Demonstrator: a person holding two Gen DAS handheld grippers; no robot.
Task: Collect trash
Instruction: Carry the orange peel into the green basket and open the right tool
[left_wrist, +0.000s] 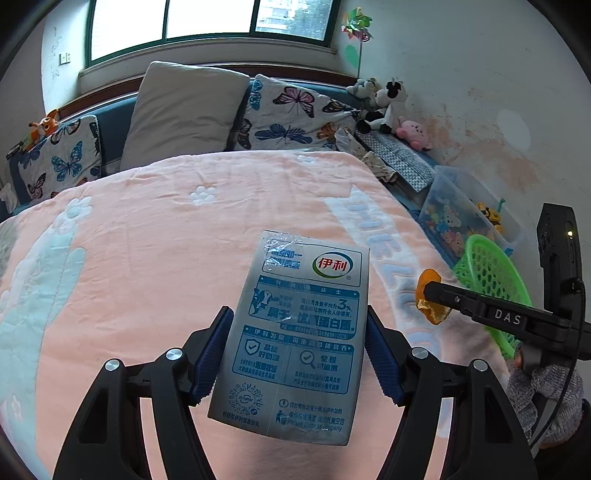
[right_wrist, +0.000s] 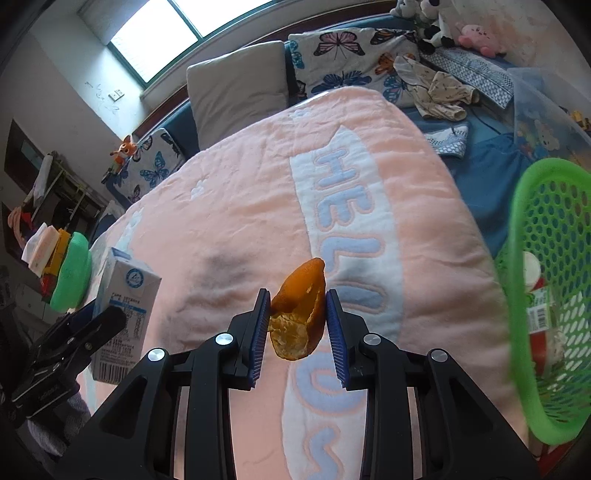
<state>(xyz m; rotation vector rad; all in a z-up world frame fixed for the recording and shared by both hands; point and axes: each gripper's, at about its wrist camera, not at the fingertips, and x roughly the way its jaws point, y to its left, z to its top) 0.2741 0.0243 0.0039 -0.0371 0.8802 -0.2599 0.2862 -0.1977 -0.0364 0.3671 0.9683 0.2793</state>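
Note:
My left gripper (left_wrist: 299, 347) is shut on a grey-blue milk carton (left_wrist: 301, 332) and holds it above the pink blanket (left_wrist: 147, 236). The carton also shows in the right wrist view (right_wrist: 123, 306), with the left gripper (right_wrist: 92, 328) around it. My right gripper (right_wrist: 297, 325) is shut on a piece of orange peel (right_wrist: 299, 310), held above the blanket (right_wrist: 229, 206). The peel also shows in the left wrist view (left_wrist: 430, 295), at the tip of the right gripper (left_wrist: 428, 291). A green mesh basket (right_wrist: 546, 295) stands to the right with a red-and-white package (right_wrist: 541, 314) inside.
Pillows (left_wrist: 184, 107) and butterfly cushions (left_wrist: 291, 110) lie at the bed's head. Plush toys (left_wrist: 384, 107), loose clothes (right_wrist: 439, 92) and a clear toy box (left_wrist: 461, 218) sit along the right wall. A green object (right_wrist: 72, 269) and stacked items lie at the left.

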